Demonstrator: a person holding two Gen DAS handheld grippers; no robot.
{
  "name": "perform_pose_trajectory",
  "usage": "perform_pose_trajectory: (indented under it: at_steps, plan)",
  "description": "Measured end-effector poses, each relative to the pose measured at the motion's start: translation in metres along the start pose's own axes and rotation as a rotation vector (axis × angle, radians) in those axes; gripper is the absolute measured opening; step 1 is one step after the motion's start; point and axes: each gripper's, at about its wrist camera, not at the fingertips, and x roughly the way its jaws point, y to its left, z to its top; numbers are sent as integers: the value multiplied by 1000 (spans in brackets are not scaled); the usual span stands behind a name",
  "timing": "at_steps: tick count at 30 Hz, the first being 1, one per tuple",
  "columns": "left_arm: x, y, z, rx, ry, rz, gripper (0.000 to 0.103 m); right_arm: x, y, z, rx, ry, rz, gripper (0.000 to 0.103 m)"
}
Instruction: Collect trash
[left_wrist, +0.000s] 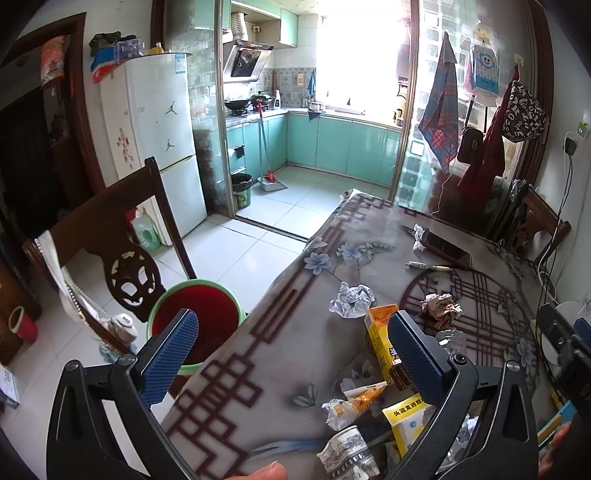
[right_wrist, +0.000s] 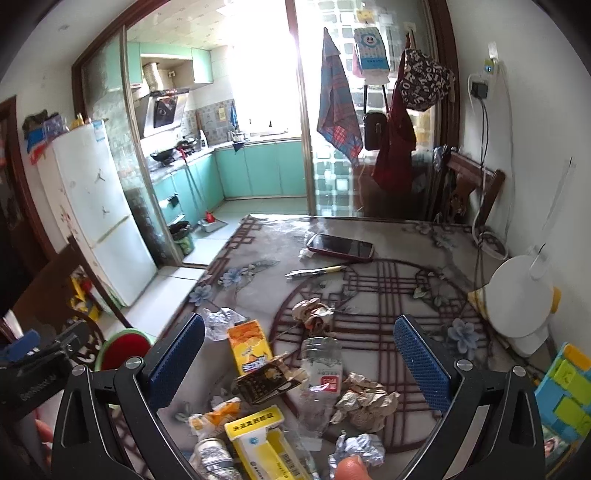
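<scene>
Between the released jaws of the right gripper (right_wrist: 299, 363), the clear plastic bottle (right_wrist: 319, 373) could slip from a pinch; the left gripper (left_wrist: 291, 356) gapes empty too.

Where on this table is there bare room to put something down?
The table is bare along its left edge beside the red bin, and between the pen and the brown paper wad. It is crowded near both grippers, around the orange carton, the clear bottle and the yellow box.
</scene>
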Motion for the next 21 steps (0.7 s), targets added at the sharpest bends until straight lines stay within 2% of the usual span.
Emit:
perform_pose_trajectory:
  at_steps: [2, 7, 9, 11, 12, 15, 18, 21]
  plan:
    - [1, 1, -1, 18, -34, 7, 103, -1, -3, -1, -2, -12, 41, 103]
    - [11, 2, -11, 64, -19, -16, 103, 2, -14, -14, 63, 17, 166, 103]
    - [18, 3, -21, 91, 21, -25, 103, 7, -14, -28, 34, 84, 173, 103]
    - [24, 3, -35, 125, 43, -21, 103, 15, -6, -48, -49, 157, 181, 103]
    - [28, 1, -45, 157, 64, -5, 103, 18, -3, -57, -74, 183, 188, 103]
    - [36, 2, -62, 210, 185, -45, 103, 37, 4, -90, -117, 308, 220, 103]
    - [52, 4, -79, 173, 285, -158, 103, 57, 8, -116, -133, 436, 258, 102]
    - [59, 12, -88, 114, 339, -186, 103, 64, 19, -134, -211, 473, 299, 102]
